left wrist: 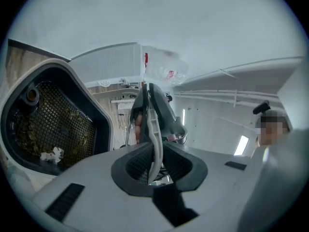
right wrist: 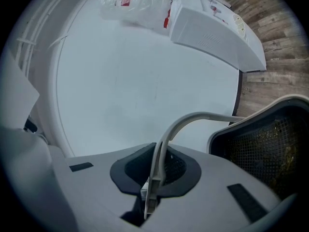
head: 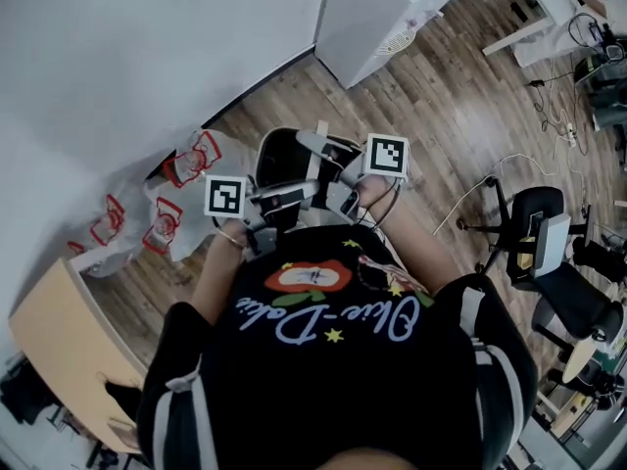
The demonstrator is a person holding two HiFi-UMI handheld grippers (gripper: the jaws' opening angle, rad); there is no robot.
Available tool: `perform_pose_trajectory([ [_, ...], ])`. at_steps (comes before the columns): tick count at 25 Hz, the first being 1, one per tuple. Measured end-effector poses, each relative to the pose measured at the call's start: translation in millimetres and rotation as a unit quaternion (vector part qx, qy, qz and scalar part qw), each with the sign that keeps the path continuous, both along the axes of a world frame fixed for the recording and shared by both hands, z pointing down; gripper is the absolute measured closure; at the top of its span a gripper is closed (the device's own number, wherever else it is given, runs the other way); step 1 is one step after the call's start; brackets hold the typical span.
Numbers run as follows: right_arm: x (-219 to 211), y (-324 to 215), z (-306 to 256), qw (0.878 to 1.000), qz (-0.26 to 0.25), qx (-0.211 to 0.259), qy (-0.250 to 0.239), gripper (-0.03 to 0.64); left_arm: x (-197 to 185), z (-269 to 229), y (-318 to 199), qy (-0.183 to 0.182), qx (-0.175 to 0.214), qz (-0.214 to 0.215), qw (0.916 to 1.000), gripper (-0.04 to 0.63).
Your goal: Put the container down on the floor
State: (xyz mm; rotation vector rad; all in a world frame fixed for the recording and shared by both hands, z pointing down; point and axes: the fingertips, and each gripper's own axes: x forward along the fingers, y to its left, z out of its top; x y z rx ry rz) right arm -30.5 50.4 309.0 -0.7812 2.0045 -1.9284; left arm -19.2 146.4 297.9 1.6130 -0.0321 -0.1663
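Note:
The container (head: 281, 160) is a white-rimmed bin with a black mesh inside, held above the wooden floor in front of the person's chest. In the left gripper view the container (left wrist: 48, 124) shows at the left, with dry debris and a white scrap on its mesh. My left gripper (left wrist: 153, 163) is shut on a thin grey handle strip (left wrist: 153, 124) of it. My right gripper (right wrist: 155, 173) is shut on the curved grey handle bar (right wrist: 193, 119), which runs to the container's rim (right wrist: 263, 110) at the right. Both marker cubes flank the bin in the head view.
Clear plastic bags with red print (head: 176, 189) lie against the white wall to the left. A white cabinet (head: 382, 13) stands behind the bin. A wooden desk corner (head: 59, 341) is at lower left, an office chair (head: 539, 238) and floor cables (head: 549, 116) at the right.

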Motion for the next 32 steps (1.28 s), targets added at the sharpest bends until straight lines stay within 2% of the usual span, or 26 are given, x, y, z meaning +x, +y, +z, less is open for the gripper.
perform_pose_trajectory([
  [10,20.3,-77.0,8.8,0.999,-0.048,-0.011,-0.002,0.602,30.5,7.7,-78.5,-0.009,-0.010,-0.045,0.9989,0.545],
  [18,20.1,-101.0,19.7,0.994,-0.105,-0.019,0.007,0.603,40.9,15.7,-105.9,-0.006,-0.014,-0.090,0.9958,0.545],
  [23,15.2,-99.9,16.4,0.990,-0.140,-0.025,0.010,0.603,42.0,14.3,-107.8,-0.010,-0.013,-0.122,0.9924,0.545],
  [32,24.2,-157.6,51.7,0.976,-0.214,-0.043,0.021,0.603,62.7,47.1,-172.1,-0.017,-0.024,-0.178,0.9836,0.545],
])
